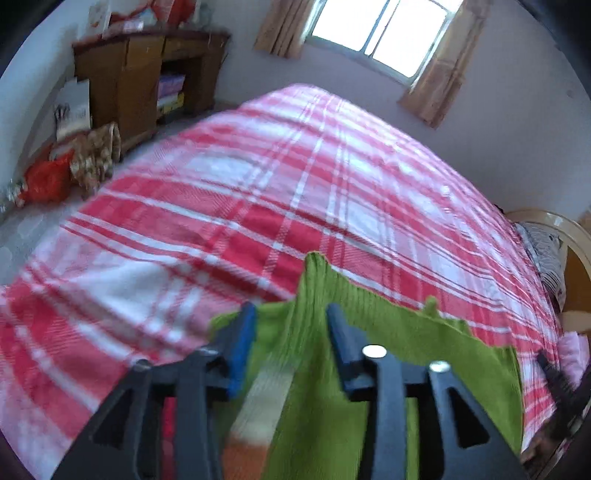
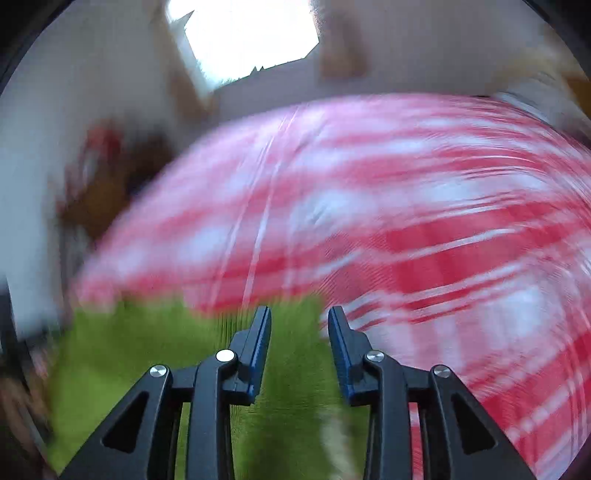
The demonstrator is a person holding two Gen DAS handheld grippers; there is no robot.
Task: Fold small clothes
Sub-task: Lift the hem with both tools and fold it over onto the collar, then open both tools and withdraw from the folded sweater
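Observation:
A small green knit garment (image 1: 388,332) with white and orange stripes lies on the red-and-white plaid bed cover (image 1: 258,192) at the near edge. My left gripper (image 1: 291,314) is open above it, and a raised ridge of the green cloth stands between its fingers. In the right wrist view, which is badly blurred, the green garment (image 2: 147,350) lies below my right gripper (image 2: 299,314). That gripper is open with its fingers over the cloth's far edge, holding nothing. The plaid cover (image 2: 406,221) fills the rest.
A brown wooden cabinet (image 1: 147,77) stands at the far left by the wall, with red and gold bags (image 1: 70,166) on the floor beside it. A curtained window (image 1: 380,29) is behind the bed. A striped pillow and headboard (image 1: 550,254) are at the right.

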